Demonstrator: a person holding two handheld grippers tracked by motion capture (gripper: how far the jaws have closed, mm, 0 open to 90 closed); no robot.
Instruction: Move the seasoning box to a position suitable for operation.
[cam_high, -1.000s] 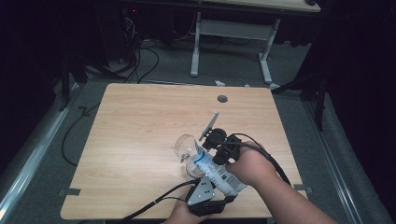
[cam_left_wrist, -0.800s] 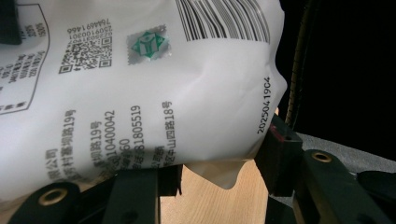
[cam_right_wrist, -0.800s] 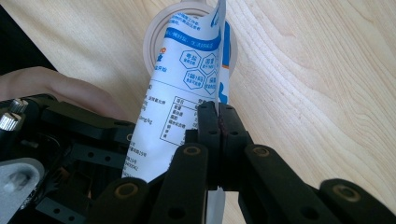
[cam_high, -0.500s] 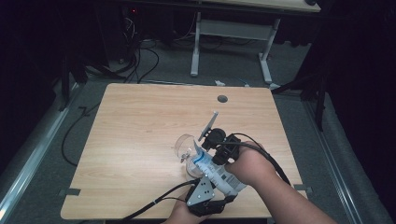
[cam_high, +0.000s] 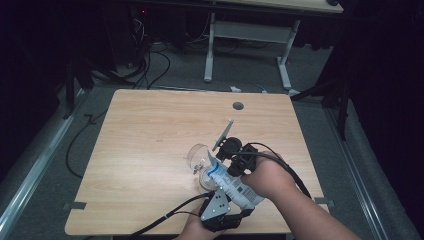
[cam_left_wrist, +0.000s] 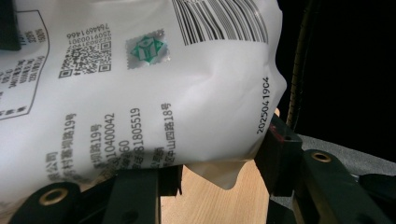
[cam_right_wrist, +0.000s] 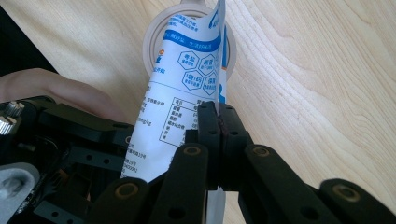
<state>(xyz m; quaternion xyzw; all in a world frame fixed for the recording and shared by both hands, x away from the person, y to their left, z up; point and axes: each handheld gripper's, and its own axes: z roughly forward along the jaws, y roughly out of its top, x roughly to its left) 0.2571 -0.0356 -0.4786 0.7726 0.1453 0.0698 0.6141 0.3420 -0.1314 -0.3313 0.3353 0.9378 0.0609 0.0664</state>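
Observation:
A white and blue printed pouch (cam_high: 232, 185) is held between both grippers near the table's front edge. My left gripper (cam_high: 231, 196) is shut on its lower end, and the printed back of the pouch (cam_left_wrist: 140, 93) bulges between the jaws. My right gripper (cam_right_wrist: 218, 109) is shut on the upper edge of the pouch (cam_right_wrist: 182, 93). The top corner of the pouch hangs over the round mouth of a clear cup (cam_right_wrist: 150, 42). The cup (cam_high: 196, 152) stands on the table just left of the right gripper (cam_high: 221, 166).
The wooden table (cam_high: 150, 130) has a round cable hole (cam_high: 238, 106) near its far edge. Black cables trail from both grippers over the front edge. A person's hand (cam_right_wrist: 56, 93) shows beside the pouch. Beyond the table is a dark floor with cables and another desk's legs.

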